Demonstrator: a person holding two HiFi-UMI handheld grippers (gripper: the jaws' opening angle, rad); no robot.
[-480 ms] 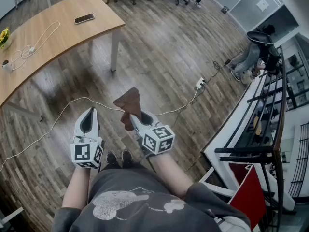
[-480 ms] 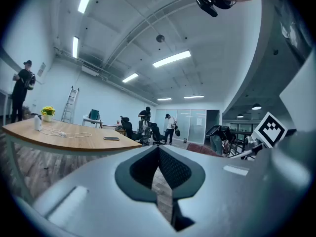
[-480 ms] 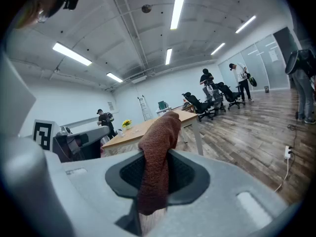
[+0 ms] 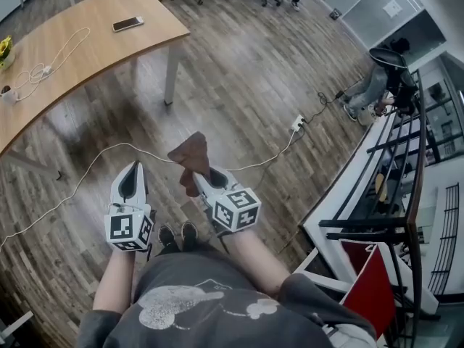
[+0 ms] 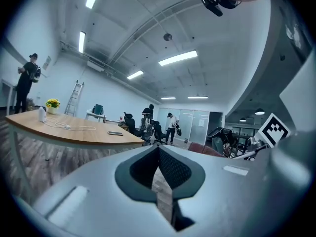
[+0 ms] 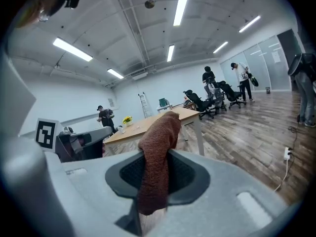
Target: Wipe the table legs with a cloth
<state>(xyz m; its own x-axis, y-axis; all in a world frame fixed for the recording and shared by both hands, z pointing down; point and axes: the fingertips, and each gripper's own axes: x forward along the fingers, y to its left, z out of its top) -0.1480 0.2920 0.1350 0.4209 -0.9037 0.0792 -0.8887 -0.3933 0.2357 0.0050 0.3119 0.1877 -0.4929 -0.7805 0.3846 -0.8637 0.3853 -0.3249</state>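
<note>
A brown cloth [image 4: 190, 151] sticks up out of my right gripper [image 4: 197, 177], which is shut on it. In the right gripper view the cloth [image 6: 158, 147] hangs folded between the pads of the right gripper [image 6: 153, 174]. My left gripper [image 4: 130, 171] is held beside it, shut and with nothing in it; in the left gripper view its jaws [image 5: 159, 151] meet. Both are held above the floor in front of the person. The wooden table [image 4: 94, 56] stands ahead to the left, its white leg [image 4: 171, 75] well beyond the cloth. That table leg [image 6: 199, 135] shows in the right gripper view.
A phone [image 4: 127, 25] and a white cable [image 4: 51, 67] lie on the table. A cord runs across the wood floor to a power strip [image 4: 298, 124]. A black railing [image 4: 395, 194] borders the right side. Office chairs and people are far off.
Both grippers and the cloth have shifted very slightly left in the head view. Nothing was taken hold of or let go.
</note>
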